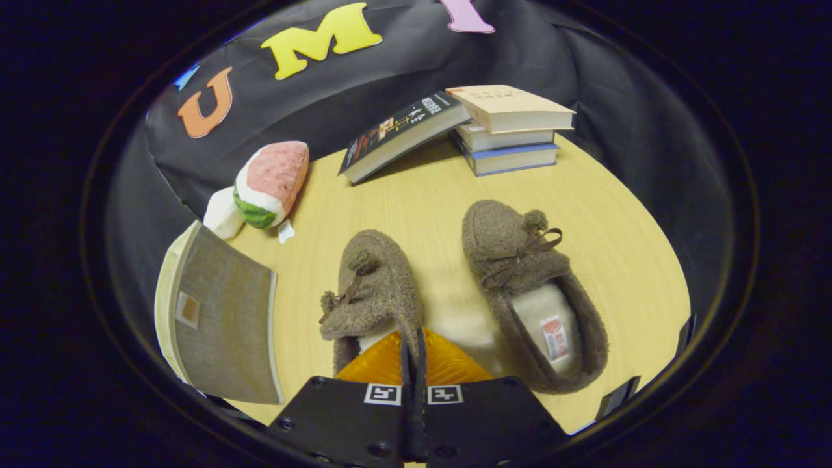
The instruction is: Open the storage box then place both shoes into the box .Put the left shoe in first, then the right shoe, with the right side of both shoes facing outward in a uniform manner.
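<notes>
Gripper view, lower centre of the frame: the gripper [414, 354] has its fingers clenched on the heel rim of the left-hand shoe [372, 289], a brown fleece slipper — toe pointing away up the frame along the fingers' own line. Its mate, the right-hand shoe [530, 296], lies just beside it on the wooden table [422, 195], angled slightly. At lower left stands the storage box [218, 318], lid apparently shut — so the carry runs leftward. Books [510, 127] and a plush toy [270, 185] sit beyond.
</notes>
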A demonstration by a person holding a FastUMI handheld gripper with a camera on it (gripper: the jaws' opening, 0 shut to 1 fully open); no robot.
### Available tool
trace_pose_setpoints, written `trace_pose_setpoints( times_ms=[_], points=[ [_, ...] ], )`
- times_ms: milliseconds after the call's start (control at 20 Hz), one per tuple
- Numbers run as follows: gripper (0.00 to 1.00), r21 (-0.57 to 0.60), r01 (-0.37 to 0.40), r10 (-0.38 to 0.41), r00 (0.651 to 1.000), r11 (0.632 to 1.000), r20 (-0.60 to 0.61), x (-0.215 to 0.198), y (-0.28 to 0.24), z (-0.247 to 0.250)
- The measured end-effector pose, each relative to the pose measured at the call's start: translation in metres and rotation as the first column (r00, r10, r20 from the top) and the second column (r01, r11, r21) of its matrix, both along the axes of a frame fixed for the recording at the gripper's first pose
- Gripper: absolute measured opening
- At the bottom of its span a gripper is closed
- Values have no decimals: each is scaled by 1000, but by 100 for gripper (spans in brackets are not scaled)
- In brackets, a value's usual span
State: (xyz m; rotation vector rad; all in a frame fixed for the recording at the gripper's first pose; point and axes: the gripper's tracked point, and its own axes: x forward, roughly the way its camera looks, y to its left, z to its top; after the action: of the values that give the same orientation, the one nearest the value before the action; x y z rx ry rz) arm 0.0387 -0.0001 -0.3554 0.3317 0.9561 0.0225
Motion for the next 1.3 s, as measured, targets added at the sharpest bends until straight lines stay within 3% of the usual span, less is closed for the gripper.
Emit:
trace_pose_setpoints(
  times_ms=[400, 750, 1050, 1300],
  points=[
    [0, 98, 61, -70, 993, 993, 94, -6, 36, 100],
    [0, 199, 37, -73, 982, 979, 176, -14, 143, 188],
    [0, 212, -20, -17, 985, 977, 171, -18, 248, 189],
    [0, 221, -2, -20, 995, 975, 98, -22, 302, 151]
  ],
)
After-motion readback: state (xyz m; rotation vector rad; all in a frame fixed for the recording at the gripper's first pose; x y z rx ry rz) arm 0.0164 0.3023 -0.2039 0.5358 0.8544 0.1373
